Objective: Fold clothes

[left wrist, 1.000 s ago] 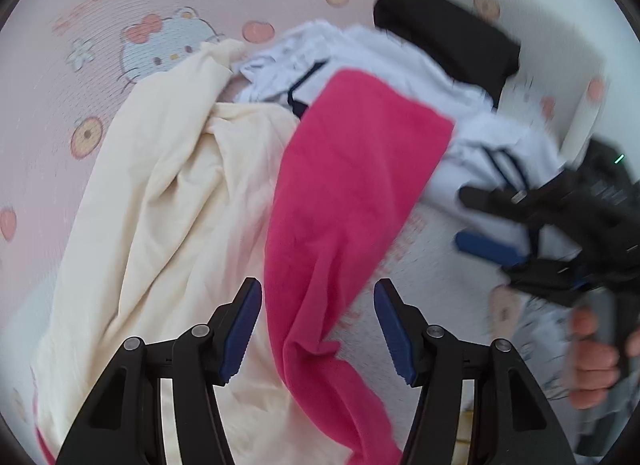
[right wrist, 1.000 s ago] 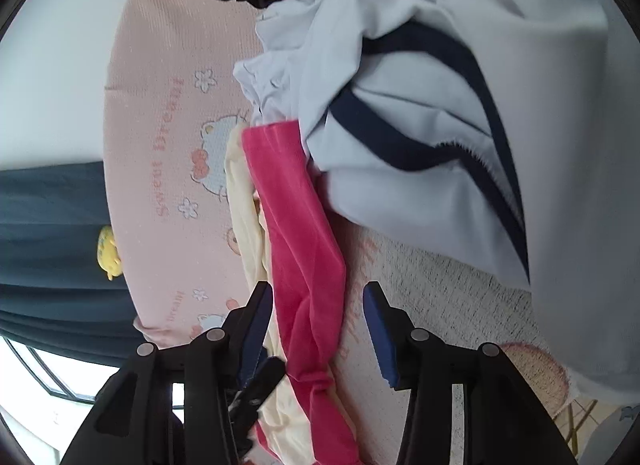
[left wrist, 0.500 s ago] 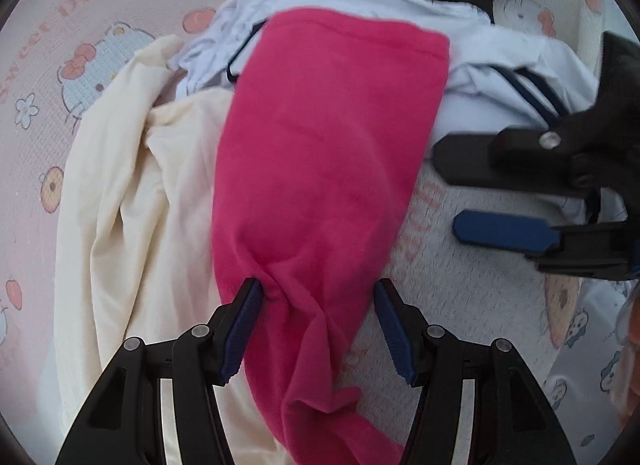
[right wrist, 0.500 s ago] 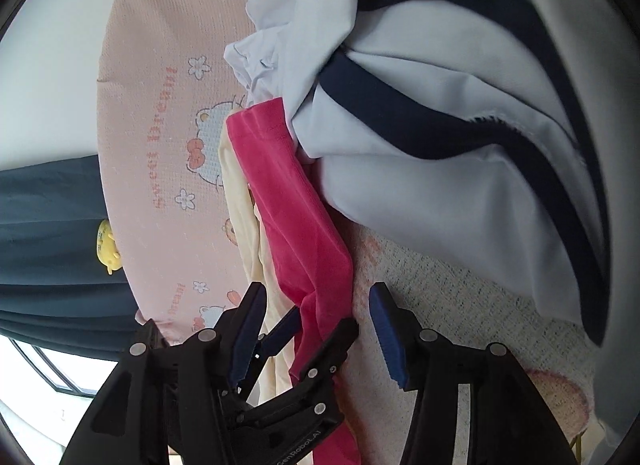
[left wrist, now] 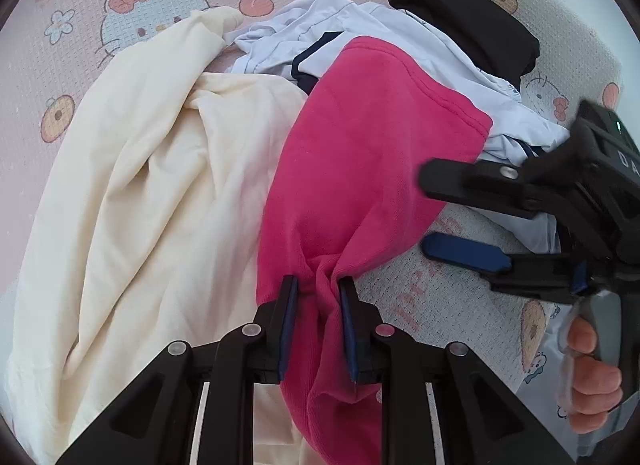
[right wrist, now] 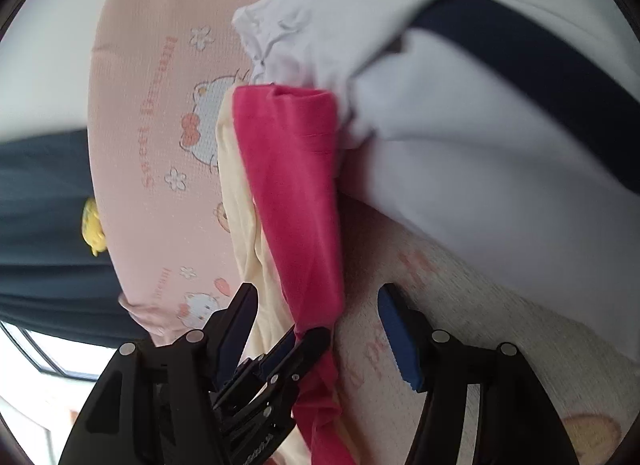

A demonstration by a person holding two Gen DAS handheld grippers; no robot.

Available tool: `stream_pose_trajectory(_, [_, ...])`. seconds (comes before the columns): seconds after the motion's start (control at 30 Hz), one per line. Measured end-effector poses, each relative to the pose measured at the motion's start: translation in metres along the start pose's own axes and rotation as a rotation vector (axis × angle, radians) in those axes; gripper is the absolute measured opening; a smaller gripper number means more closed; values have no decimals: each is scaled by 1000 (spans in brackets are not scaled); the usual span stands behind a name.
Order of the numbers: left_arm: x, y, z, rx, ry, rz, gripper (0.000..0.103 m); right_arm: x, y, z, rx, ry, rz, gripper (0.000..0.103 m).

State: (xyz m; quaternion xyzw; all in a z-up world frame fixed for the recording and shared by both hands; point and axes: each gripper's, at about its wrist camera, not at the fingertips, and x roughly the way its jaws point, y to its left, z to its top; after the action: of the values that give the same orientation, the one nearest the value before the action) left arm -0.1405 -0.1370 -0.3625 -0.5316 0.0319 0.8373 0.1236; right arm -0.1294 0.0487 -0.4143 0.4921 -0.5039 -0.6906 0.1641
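Cream cloth (left wrist: 132,193) spread left of left gripper (left wrist: 318,285). Left jaws just closed, now pinching bunched pink cloth (left wrist: 360,169), which fans out ahead of fingertips. White garment (left wrist: 404,45) and black garment (left wrist: 472,29) beyond it. Right gripper (left wrist: 424,213) at pink cloth's right edge, jaws just widened, spread, nothing gripped.
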Motion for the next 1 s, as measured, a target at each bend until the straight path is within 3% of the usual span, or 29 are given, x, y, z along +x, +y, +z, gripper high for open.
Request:
stream_pose_trajectory(0.17, [0,-3,-4,-14,-21,12,18,9,13,9,-104,-37,-81,58])
stream_pose_trajectory(0.23, [-1,-4,-4,-21,-17,19,19,10,16,12,-145,-55,-126,21])
stream_pose_trajectory(0.3, [-3,-3,-1,-59,12,-8,19,5,14,14,-152,-53,-134,11])
stream_pose_trajectory(0.43, [-13,2,7,-140,48,-114,21,-24,17,13,-160,-110,13,9])
stream_pose_trajectory(0.5, [-25,-1,12,-150,29,-143,22,-41,22,13,-173,-134,91,9])
stream_pose_trajectory(0.57, [-35,-4,15,-135,7,-149,32,-57,29,19,-187,-150,150,9])
stream_pose_trajectory(0.6, [-39,-4,15,-122,-6,-144,48,-62,35,22,-198,-153,164,9])
stream_pose_trajectory(0.63, [-41,-9,19,-103,-20,-132,62,-60,43,26,-209,-156,165,9])
stream_pose_trajectory(0.7, [-42,-18,28,-53,-40,-123,63,-64,45,28,-223,-154,152,9])
stream_pose_trajectory(0.83, [-24,-43,36,20,2,-97,63,-52,45,30,-205,-118,118,9])
stream_pose_trajectory(1.0, [6,-60,40,-109,32,86,63,-54,45,39,-181,-101,145,9])
